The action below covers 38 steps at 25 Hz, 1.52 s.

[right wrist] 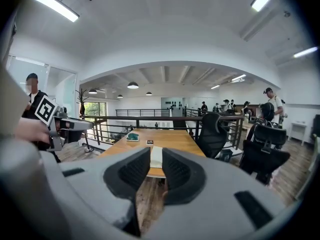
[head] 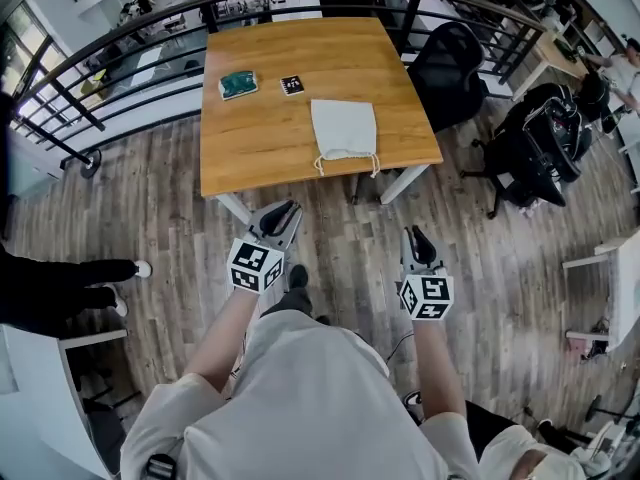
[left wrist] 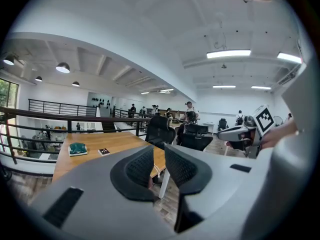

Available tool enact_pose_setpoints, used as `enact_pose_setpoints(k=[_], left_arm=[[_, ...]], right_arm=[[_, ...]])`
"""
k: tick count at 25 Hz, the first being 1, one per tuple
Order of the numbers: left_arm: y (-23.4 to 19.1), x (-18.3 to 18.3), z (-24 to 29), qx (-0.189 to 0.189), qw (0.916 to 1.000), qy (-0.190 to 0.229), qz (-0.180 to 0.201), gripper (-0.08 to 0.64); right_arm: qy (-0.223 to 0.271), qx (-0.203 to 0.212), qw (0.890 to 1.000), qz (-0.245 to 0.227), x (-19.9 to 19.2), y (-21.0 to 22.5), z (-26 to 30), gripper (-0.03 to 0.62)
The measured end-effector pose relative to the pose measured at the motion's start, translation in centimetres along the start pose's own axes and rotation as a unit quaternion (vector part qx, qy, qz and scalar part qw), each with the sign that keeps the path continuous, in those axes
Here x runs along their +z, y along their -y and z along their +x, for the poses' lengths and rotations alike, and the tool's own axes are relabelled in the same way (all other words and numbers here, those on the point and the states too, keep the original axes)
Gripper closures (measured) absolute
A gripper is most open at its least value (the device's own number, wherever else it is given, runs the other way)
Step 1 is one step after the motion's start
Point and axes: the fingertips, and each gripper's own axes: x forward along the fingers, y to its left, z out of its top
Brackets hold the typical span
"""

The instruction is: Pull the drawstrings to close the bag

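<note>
wooden table (head: pixel 250 158) stands ahead of you, with both tools short of it. left to right on its far half lie one green packet (head: pixel 238 85) toward the far left corner and one small black marker card (head: pixel 292 85) just beside it. then comes the one white cloth bag (head: pixel 344 126), lying flat by the near edge, closer to the near right corner. its mouth faces you and its two drawstring ends (head: pixel 320 165) dangle at the near edge, one at each side of the mouth. they are likely laid that way so you can take one cord in each tool and pull. the mouth does not look drawn tight, so i judge the closing has not begun.

your left gripper (head: pixel 284 213) hangs over the floor just before the near edge, jaws a narrow gap apart with nothing between them. your right gripper (head: pixel 418 236) hangs off the near right corner, jaws likewise narrowly parted and empty. you hold both low and aimed at the bag, which i read as an approach to the cords.

count: two grippers, one bag, two cord ends, one packet, one card, one table.
</note>
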Motion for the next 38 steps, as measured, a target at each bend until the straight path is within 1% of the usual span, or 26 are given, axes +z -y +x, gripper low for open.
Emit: enact_pose_setpoints(k=[9,20,28,33,38], left_arm=[[-5.5,0.4,5.8,-0.028,0.9994,-0.021,-0.003,0.495],[-10.8,1.0,11.5,-0.072,0.997,-0.03,0.005,0.495],[-12.6,1.0,13.4,-0.091,0.9952,-0.033,0.012,0.495],[-12.9,0.9,14.5,-0.095,0.9946,-0.04,0.009,0.495],[-13.1,0.3,15.7,-0.092,0.9946,-0.049,0.004,0.495]], right_arm=[[-0.022,-0.025,0.999,0.006,1.2,1.1,6.7,0.534],[-0.043,-0.058,0.997,0.008,2.2,1.2,13.3,0.534],[-0.048,-0.069,0.996,0.008,2.6,1.1,15.9,0.534],[-0.055,-0.068,0.996,0.009,2.6,1.5,17.1,0.534],[-0.063,-0.058,0.996,0.01,2.4,2.4,18.5,0.534]])
